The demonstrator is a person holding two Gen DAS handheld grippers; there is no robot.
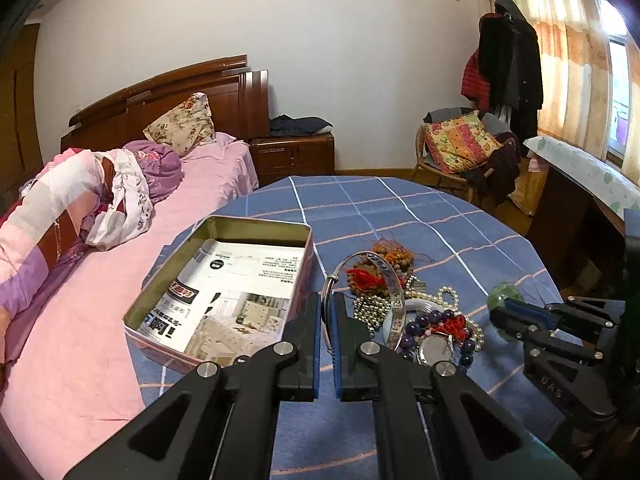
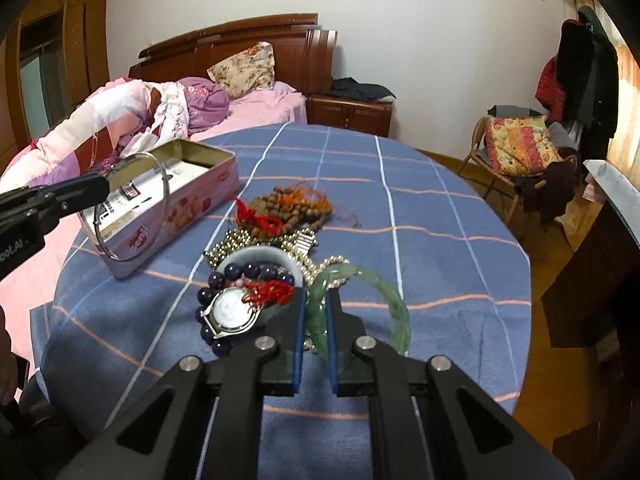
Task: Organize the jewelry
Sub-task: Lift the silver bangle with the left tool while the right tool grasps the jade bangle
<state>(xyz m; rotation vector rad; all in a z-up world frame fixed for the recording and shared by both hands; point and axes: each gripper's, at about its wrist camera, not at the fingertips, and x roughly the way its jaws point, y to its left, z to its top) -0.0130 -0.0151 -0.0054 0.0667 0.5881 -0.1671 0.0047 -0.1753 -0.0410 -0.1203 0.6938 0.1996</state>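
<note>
My left gripper (image 1: 327,304) is shut on a silver bangle (image 1: 390,280) and holds it above the table, just right of the open pink tin (image 1: 168,340). The right wrist view shows the same bangle (image 2: 164,184) hanging in front of the tin (image 2: 180,208). My right gripper (image 2: 316,304) is shut on a green jade bangle (image 2: 396,300) at the near edge of the jewelry pile. The pile holds a watch (image 2: 232,312), purple beads (image 2: 256,270), brown prayer beads (image 2: 288,208), silver bead chains (image 2: 228,246) and a white bangle (image 2: 272,254).
The round table has a blue checked cloth (image 2: 420,216). The tin is lined with printed paper (image 1: 236,292). A bed with pink bedding (image 1: 80,320) lies close on the left. A chair with cushions (image 2: 520,152) and a desk (image 2: 600,240) stand to the right.
</note>
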